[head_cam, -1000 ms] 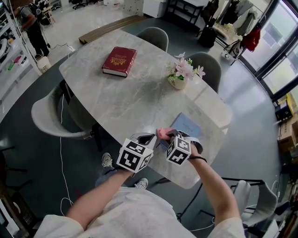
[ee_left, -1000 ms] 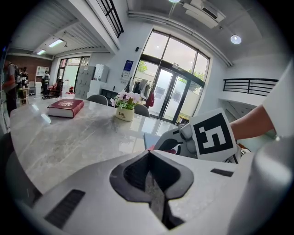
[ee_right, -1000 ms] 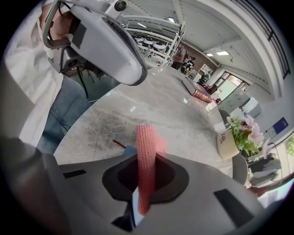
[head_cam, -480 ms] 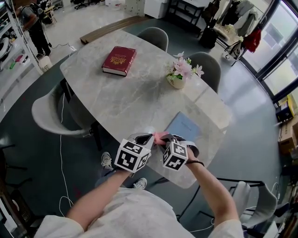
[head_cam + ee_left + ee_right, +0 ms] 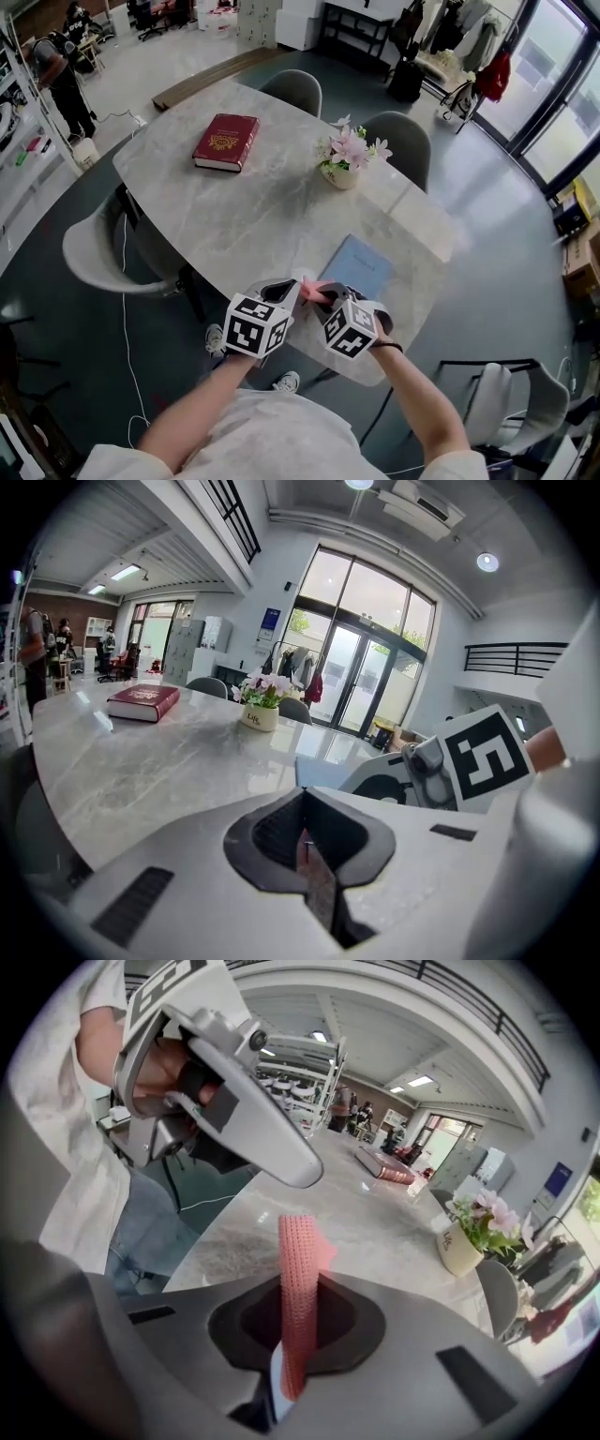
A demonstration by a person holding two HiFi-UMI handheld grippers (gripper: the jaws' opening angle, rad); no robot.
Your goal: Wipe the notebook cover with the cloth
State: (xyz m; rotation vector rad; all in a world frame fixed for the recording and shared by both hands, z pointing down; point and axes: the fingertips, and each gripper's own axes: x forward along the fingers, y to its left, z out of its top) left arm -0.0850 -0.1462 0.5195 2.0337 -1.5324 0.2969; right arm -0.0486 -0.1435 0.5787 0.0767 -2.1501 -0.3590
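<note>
The blue notebook (image 5: 363, 262) lies flat near the table's front edge, just beyond both grippers; its near corner (image 5: 322, 770) shows in the left gripper view. My right gripper (image 5: 327, 296) is shut on the pink cloth (image 5: 315, 290), at the notebook's near left corner. In the right gripper view the cloth (image 5: 299, 1265) stands up as a folded strip out of the shut right gripper (image 5: 298, 1288). My left gripper (image 5: 284, 292) sits close to its left, jaws together, with no cloth visibly in them (image 5: 302, 797). Its fingers (image 5: 277, 1152) hang just above the cloth's free end.
A red hardback book (image 5: 225, 141) lies at the far left of the grey marble table (image 5: 244, 216). A small pot of pink flowers (image 5: 343, 159) stands beyond the notebook. Grey chairs (image 5: 94, 253) ring the table. People stand far off at the back left.
Both grippers have drawn slightly toward the table's near edge. The right one, with the cloth, has moved left off the notebook's corner. Both grips are unchanged.
</note>
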